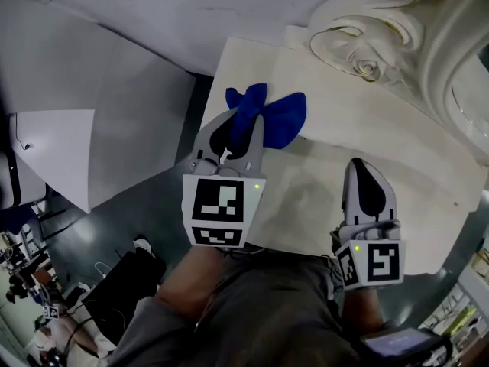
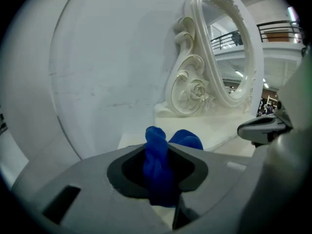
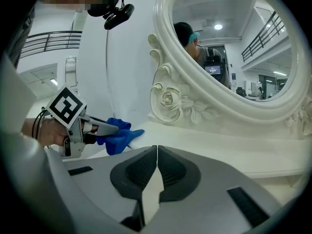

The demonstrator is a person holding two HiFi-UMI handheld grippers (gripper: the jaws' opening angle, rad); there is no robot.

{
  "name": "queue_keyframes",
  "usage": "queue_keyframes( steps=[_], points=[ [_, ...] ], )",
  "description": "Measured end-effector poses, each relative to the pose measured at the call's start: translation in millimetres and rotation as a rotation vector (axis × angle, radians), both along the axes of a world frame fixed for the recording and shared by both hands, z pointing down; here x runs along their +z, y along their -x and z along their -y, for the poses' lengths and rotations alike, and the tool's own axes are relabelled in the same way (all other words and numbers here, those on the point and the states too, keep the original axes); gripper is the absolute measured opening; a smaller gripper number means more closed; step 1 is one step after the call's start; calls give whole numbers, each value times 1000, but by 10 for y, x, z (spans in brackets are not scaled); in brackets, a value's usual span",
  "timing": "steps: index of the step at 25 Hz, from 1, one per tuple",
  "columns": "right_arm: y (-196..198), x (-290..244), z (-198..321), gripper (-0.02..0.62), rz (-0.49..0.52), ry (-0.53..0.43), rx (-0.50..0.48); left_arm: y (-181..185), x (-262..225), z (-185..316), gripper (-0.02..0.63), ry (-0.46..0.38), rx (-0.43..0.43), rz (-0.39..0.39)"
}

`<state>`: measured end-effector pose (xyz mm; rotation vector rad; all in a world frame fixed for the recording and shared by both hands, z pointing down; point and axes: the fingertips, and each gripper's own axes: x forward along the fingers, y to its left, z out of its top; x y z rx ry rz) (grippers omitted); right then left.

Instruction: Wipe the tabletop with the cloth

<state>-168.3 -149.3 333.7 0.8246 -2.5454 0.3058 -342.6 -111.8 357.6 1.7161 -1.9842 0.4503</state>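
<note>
Blue cloth (image 1: 263, 117) is at the left end of the white tabletop (image 1: 397, 174), close to its edge, bunched into a twist and pinched between the jaws of the left gripper (image 1: 243, 128). The left gripper view shows it clearly: the jaws are clamped on a thick fold of cloth (image 2: 158, 167), with two lobes poking out past the tips. From the head view those lobes spread over the tabletop, but I can't tell whether they press on it or only brush it. The right gripper (image 1: 365, 163) hangs over the near side, well apart from the cloth, its jaws together with nothing between them. At the back stands the ornate white carved mirror frame (image 1: 382, 29), cut off at the picture's edge.
</note>
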Motion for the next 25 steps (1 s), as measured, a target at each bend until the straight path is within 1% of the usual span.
queue_keyframes(
  steps=[2,7,10,12,15,18,20,22,25],
  points=[
    [73,5,-69,15,-1,-5,-14,198,14,-217,94,17,-44,5],
    [268,-76,-282,15,1,-24,-56,716,-241,-760,95,4,-156,103],
    [454,-159,-440,15,13,-34,-92,1015,-397,-1077,95,0,-224,143],
    [607,-174,-466,15,22,-48,-108,1205,-407,-1185,97,-8,-255,152],
    [784,-70,-379,15,17,-55,-119,1389,-266,-1141,97,-8,-267,158],
    [794,34,-339,15,5,-38,-121,1423,-134,-1065,97,17,-262,181],
    [713,44,-380,15,4,-23,-124,1342,-90,-1049,98,34,-254,189],
    [609,44,-440,15,-1,-10,-126,1211,-40,-1051,98,47,-243,178],
    [512,101,-501,15,-26,-3,-128,1070,130,-1046,98,67,-232,135]
  ],
)
